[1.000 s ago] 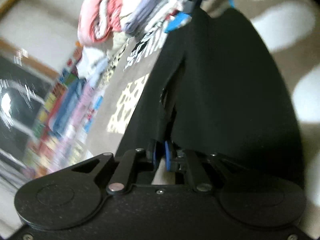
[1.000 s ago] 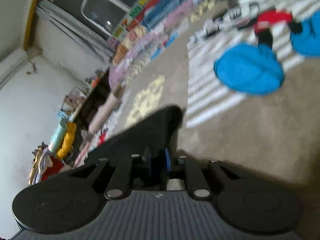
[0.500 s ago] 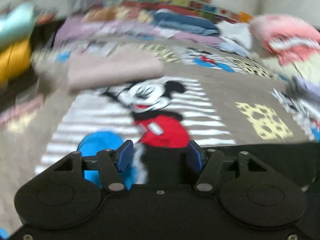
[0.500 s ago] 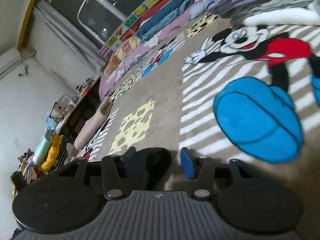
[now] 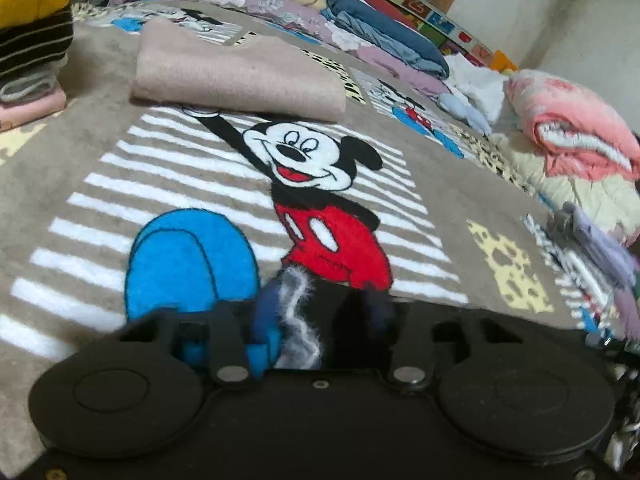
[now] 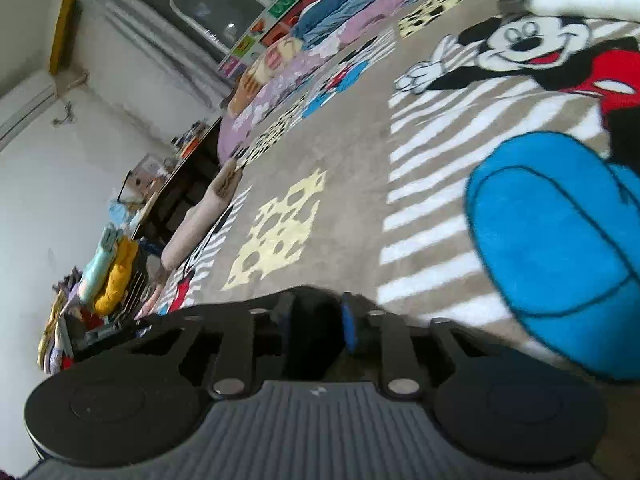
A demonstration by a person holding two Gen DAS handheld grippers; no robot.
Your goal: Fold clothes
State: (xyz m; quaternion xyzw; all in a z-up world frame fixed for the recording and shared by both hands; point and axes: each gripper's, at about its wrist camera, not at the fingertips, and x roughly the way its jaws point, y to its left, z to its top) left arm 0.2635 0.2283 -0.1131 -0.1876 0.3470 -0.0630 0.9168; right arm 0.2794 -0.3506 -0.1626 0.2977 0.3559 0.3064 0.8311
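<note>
Both tongs low over the Mickey rug (image 5: 168,168); left tongs (image 5: 320,320) spread wide, holding nothing; right tongs (image 6: 316,320) part-spread around the black garment (image 6: 312,332), lying near edge. Risk: pads pinch rug pile too, or catch one layer only

Ahead of the left gripper (image 5: 320,320) the rug (image 5: 100,184) lies bare up to a folded beige blanket (image 5: 236,76); piled bedding (image 5: 572,140) walls its right side, stacked clothes (image 5: 32,60) its left.
</note>
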